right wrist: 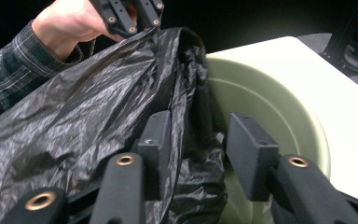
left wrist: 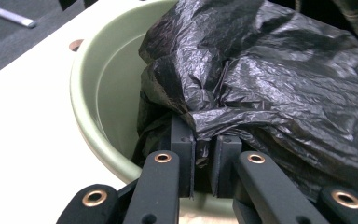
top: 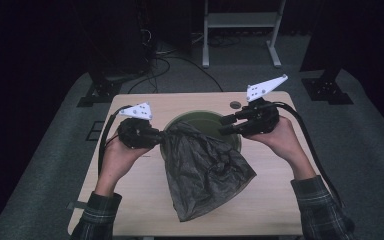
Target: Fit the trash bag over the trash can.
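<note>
Black, crinkled plastic dominates the scene: a thin bin bag (top: 205, 170) lies partly over a pale green round bucket (top: 236, 137) that sits in the middle of a light wooden tabletop (top: 130, 200). In the high view, most of the bag spreads from the bucket's mouth toward the person's side of the tabletop, ending in a rough point near the front edge. Part of it hangs down inside the bucket against the near wall.

A person in plaid sleeves holds a gripper in each hand. The left gripper (top: 161, 136) is at the bucket's left rim. In the left gripper view, its fingers (left wrist: 182, 144) are pressed nearly together, pinching a gathered fold of the bag (left wrist: 270, 84) just above the bucket's green rim (left wrist: 86, 126).

The right gripper (top: 225, 125) hovers over the far right part of the bucket's opening, pointing left toward the bag. In the right gripper view, its fingers (right wrist: 251, 149) stand spread apart. A hanging ridge of the bag (right wrist: 74, 135) sits in the gap between them; the one finger looks to touch the plastic, while the other stands clear of it, over the bucket's pale inside (right wrist: 279, 112). The left gripper (right wrist: 133, 21) shows at the top of that view, gripping the bag's upper edge.

A small round brown disc (top: 235, 105) is set into the tabletop just beyond the bucket.
</note>
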A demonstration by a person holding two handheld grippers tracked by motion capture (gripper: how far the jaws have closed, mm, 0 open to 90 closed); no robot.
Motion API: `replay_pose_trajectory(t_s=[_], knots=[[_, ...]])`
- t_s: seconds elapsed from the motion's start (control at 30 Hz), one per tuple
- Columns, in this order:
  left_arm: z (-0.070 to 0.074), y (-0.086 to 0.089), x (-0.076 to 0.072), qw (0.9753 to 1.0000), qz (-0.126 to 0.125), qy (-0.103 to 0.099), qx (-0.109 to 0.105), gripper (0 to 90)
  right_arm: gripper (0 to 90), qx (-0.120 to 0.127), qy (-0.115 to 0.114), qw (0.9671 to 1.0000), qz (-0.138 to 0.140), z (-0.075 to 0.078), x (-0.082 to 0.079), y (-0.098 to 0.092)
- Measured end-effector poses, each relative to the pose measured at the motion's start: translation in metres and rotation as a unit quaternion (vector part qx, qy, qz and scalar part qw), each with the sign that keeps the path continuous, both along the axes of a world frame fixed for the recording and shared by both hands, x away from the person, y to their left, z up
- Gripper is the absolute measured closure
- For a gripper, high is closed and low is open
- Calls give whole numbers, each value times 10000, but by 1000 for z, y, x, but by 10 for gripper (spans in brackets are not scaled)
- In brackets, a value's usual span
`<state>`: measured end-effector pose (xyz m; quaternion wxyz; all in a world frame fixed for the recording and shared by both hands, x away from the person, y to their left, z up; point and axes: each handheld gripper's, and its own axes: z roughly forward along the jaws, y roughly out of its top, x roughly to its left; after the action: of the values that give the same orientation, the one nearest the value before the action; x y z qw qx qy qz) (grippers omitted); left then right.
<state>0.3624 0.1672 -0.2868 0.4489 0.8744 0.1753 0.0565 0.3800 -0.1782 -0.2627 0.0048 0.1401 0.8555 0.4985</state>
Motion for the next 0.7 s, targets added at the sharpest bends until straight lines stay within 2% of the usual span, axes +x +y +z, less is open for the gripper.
replay_pose_trajectory(t_s=[0.13, 0.23, 0.3, 0.4, 0.47, 0.53, 0.63, 0.7], knots=[[1, -6, 5, 10000, 20, 51, 7, 824, 556, 13, 96, 9999, 66, -8, -3, -2], [2, -9, 8, 10000, 41, 58, -34, 828, 557, -114, 142, 9997, 133, -15, -3, 5], [3, -10, 8, 10000, 48, 53, -43, 831, 637, -231, 198, 9993, 195, -20, -2, 11], [3, -7, 7, 10000, 58, 44, -42, 834, 855, -414, 112, 9988, 239, -26, -2, 17], [2, -5, 5, 10000, 8, 69, -50, 838, 897, -424, -2, 9990, 136, -26, -1, 16], [0, -5, 2, 9999, -43, 98, -43, 840, 899, -369, -114, 9991, -145, -24, 5, 14], [-3, -7, -5, 9999, -128, 104, 22, 840, 899, -284, -225, 9983, -452, -23, 18, 11], [-4, -8, -8, 9997, -210, 101, 18, 839, 899, -316, -289, 9969, -661, -23, 31, 11]])
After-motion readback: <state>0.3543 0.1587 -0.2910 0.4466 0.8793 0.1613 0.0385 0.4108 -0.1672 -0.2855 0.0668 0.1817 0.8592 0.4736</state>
